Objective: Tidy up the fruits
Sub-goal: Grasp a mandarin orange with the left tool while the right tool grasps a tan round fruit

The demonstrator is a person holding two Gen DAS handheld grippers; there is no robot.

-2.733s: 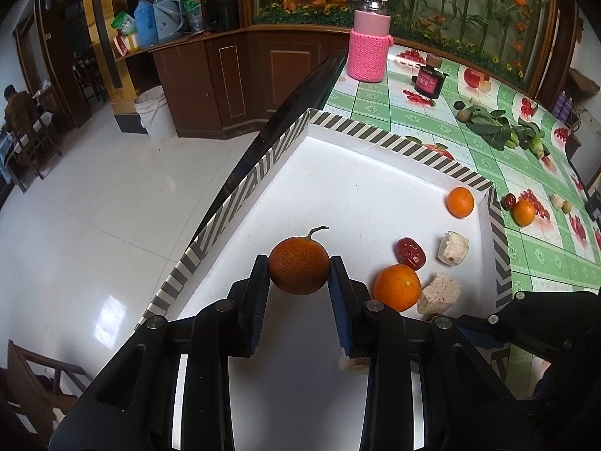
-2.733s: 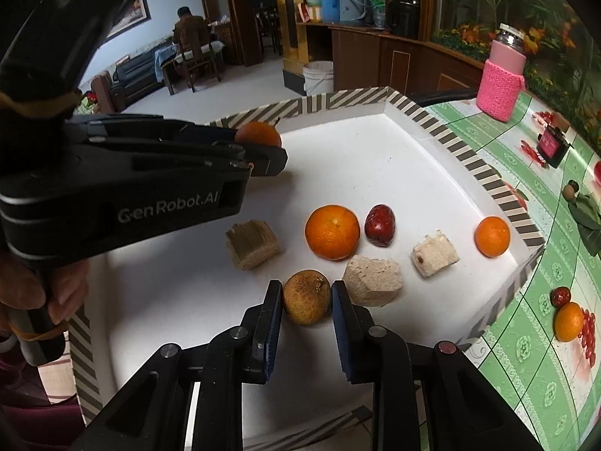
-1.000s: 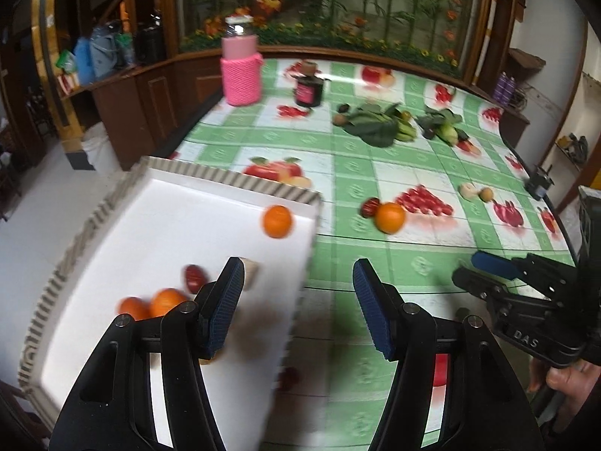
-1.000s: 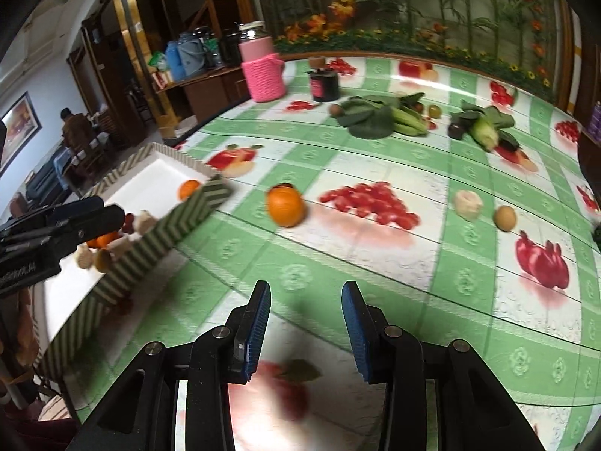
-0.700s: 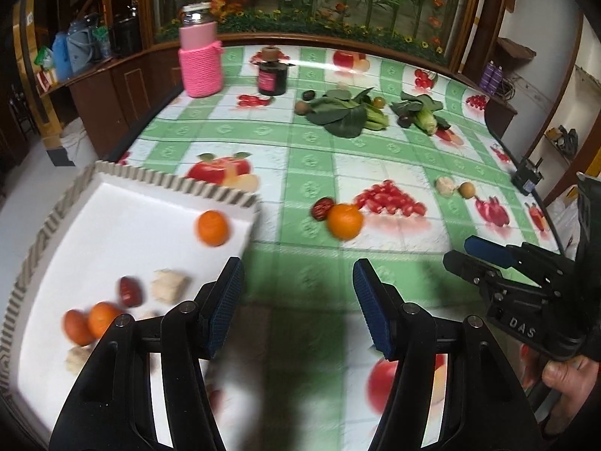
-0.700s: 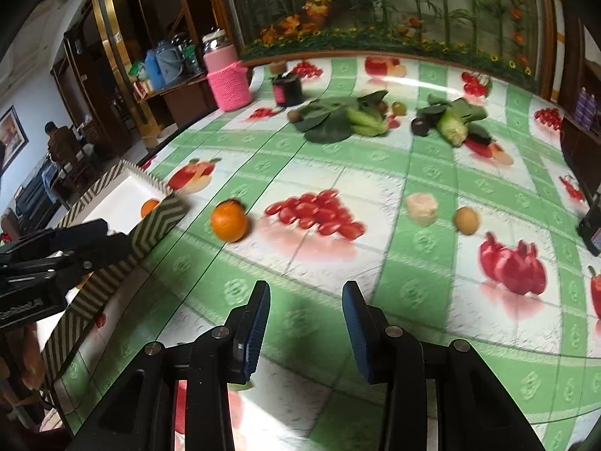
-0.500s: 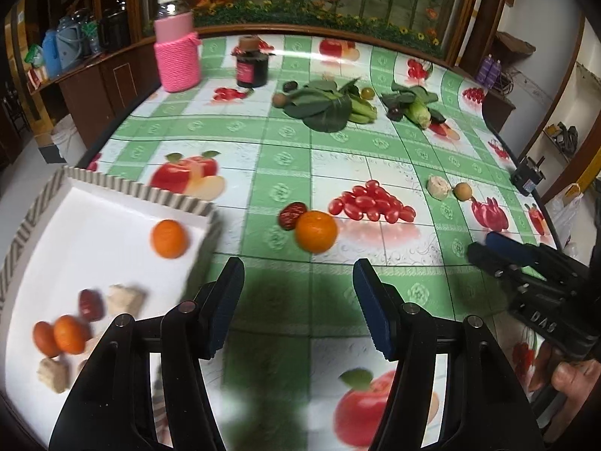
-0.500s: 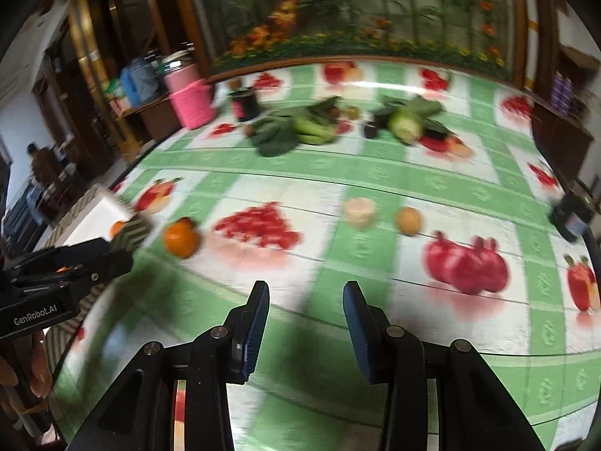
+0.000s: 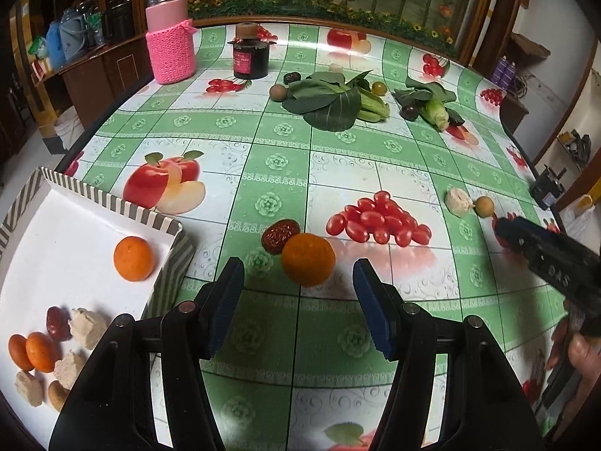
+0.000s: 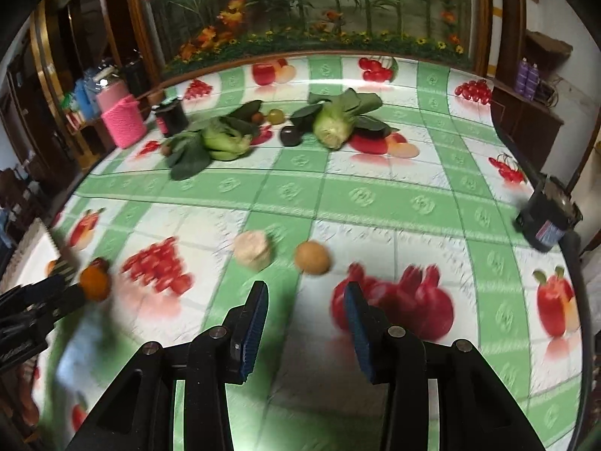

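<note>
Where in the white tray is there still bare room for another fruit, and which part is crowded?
The tray is bare along its far side, between the striped far rim and the lone orange, and across its middle toward the left wall. The near corner is crowded: two small oranges, a red date and pale chunks cluster together.

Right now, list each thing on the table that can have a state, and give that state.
left gripper: open, empty, fingers either side of the loose orange.
right gripper: opening, nothing between its fingers.
loose orange: on the tablecloth, outside the tray, touching the red date.
tray: holds oranges, a date and pale chunks.
pink bottle: upright, capped.
dark jar: upright, lidded.
</note>
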